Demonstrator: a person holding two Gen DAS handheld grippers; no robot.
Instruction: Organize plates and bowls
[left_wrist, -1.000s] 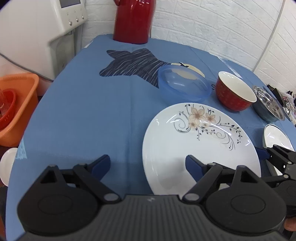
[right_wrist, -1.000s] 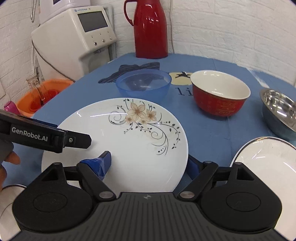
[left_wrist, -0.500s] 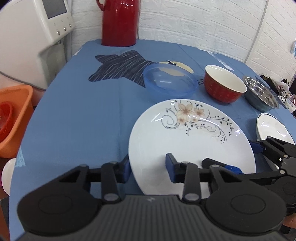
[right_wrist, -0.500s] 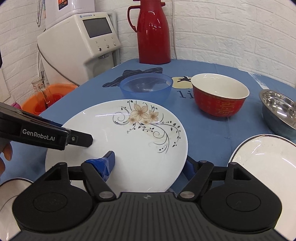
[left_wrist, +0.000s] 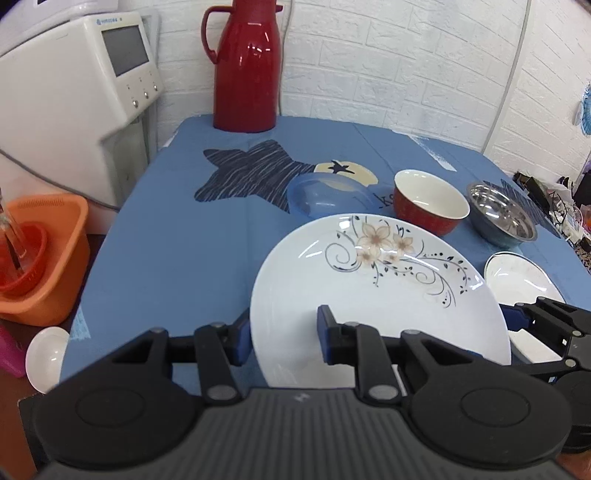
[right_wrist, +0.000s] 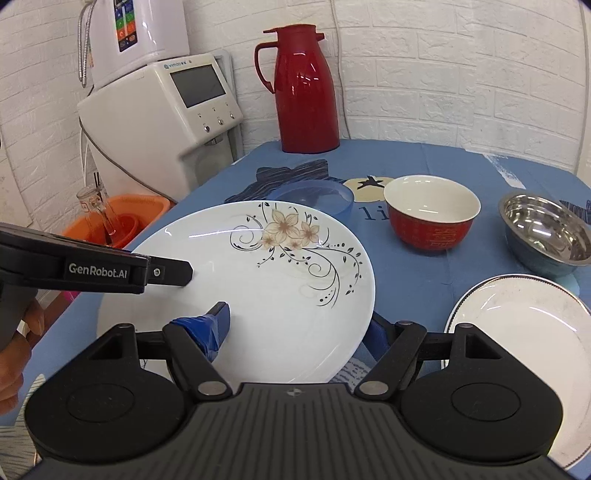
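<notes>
Carrying the floral plate (right_wrist: 280, 280), lifted at frame centre, both grippers pinch its near rim: left gripper (left_wrist: 282, 336) at its left edge, right gripper (right_wrist: 299, 326) at its right. Keep it level toward the rimmed white plate (right_wrist: 524, 325), lower right.

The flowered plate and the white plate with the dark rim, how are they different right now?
The flowered plate carries a floral and vine print; the dark-rimmed plate is plain white inside its thin edge line. The flowered plate is gripped at its near edge by the left gripper and the right gripper and tilts; the dark-rimmed plate lies on the blue tablecloth, untouched. The flowered plate looks larger. Both are round, white and empty.
</notes>
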